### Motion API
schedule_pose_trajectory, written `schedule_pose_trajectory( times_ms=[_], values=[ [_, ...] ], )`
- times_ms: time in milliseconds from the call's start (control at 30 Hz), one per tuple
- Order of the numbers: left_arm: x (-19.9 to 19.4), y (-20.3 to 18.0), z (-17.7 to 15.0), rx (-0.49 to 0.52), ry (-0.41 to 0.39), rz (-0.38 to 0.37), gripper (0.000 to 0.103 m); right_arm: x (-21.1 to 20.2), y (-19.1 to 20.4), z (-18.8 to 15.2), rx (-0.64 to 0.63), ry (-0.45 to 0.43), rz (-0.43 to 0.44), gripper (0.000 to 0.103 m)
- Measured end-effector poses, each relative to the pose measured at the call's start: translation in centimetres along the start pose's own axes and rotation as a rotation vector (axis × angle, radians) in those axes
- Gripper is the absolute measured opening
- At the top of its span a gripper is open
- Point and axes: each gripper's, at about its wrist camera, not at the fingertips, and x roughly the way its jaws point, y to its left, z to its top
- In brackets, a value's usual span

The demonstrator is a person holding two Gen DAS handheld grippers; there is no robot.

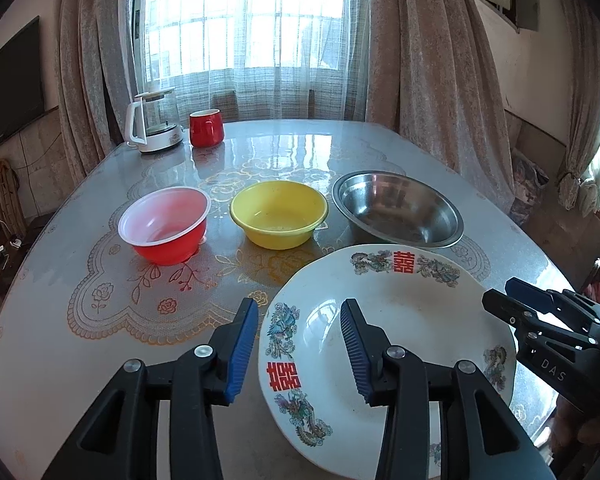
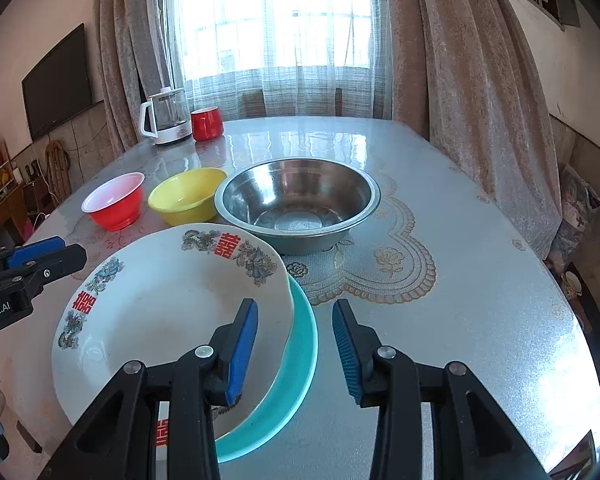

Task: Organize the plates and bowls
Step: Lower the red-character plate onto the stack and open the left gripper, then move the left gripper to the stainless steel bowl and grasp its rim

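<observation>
The white plate [image 2: 160, 308] already sits on the teal plate [image 2: 296, 364] at the table's [image 2: 460, 280] near edge. Three bowls — red [image 1: 166, 224], yellow [image 1: 278, 212], steel [image 1: 398, 208] — stand apart behind, apparently not yet stacked. The left gripper [image 1: 300, 348] and right gripper [image 2: 296, 350] hover over the plates — jaws apart, empty.

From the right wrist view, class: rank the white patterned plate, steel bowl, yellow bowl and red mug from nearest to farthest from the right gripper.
Measured from the right gripper:
1. White patterned plate, under its left finger.
2. Steel bowl, straight ahead.
3. Yellow bowl, ahead-left.
4. Red mug, far left, beside the kettle.
</observation>
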Motion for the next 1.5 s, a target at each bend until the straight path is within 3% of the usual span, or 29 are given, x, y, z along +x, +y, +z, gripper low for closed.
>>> schedule_pose_trajectory(
  times_ms=[467,833,1367,1500],
  values=[
    [3.8,-1.2,3.1,0.000,0.099,-0.050,0.045,1.8,-5.8,2.0,0.210,0.052,0.020,0.039],
    [7.9,-2.5,6.6,-0.042,0.128,-0.121,0.045,5.7,-7.5,4.4,0.365,0.108,0.138,0.039],
    [14.4,-3.9,8.4,-0.101,0.254,-0.160,0.043,10.6,-7.8,6.1,0.411,0.155,0.157,0.039],
    [15.4,-4.5,8.7,-0.088,0.267,-0.159,0.032,11.2,-8.1,6.1,0.412,0.150,0.147,0.034]
  ],
)
